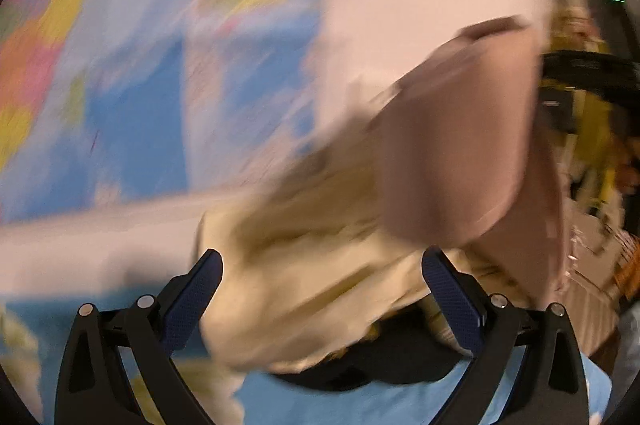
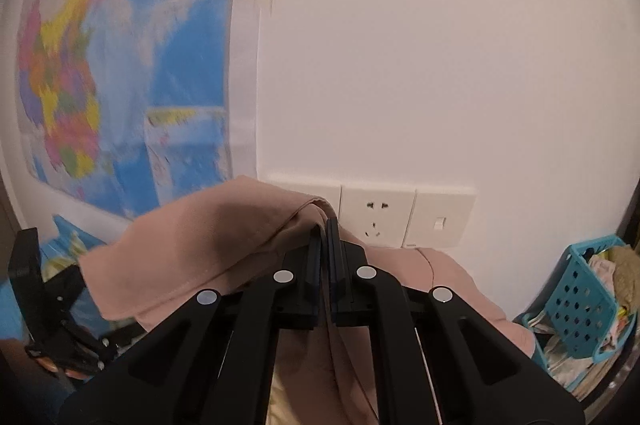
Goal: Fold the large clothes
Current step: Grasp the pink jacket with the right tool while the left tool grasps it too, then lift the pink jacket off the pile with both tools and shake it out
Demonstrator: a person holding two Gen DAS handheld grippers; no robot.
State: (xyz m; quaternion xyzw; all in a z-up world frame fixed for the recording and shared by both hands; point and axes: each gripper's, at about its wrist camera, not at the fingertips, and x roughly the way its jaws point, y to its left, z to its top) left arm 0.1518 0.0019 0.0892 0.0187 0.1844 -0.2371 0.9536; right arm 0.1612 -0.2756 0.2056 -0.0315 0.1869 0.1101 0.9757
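A dusty pink garment (image 2: 208, 237) hangs from my right gripper (image 2: 325, 225), whose jaws are shut on a fold of its edge, held up in front of the wall. In the left wrist view the same pink garment (image 1: 460, 153) hangs blurred at the right. My left gripper (image 1: 320, 265) is open, its blue-padded fingers (image 1: 192, 301) wide apart over a cream-coloured cloth (image 1: 304, 285) and a dark cloth (image 1: 360, 369). The left gripper also shows at the lower left of the right wrist view (image 2: 44, 309).
A coloured map (image 2: 120, 65) hangs on the white wall, with a socket (image 2: 376, 217) and switch (image 2: 440, 223) beside it. A teal plastic basket (image 2: 580, 301) with clothes stands at the right. A light blue surface (image 1: 360, 405) lies below the left gripper.
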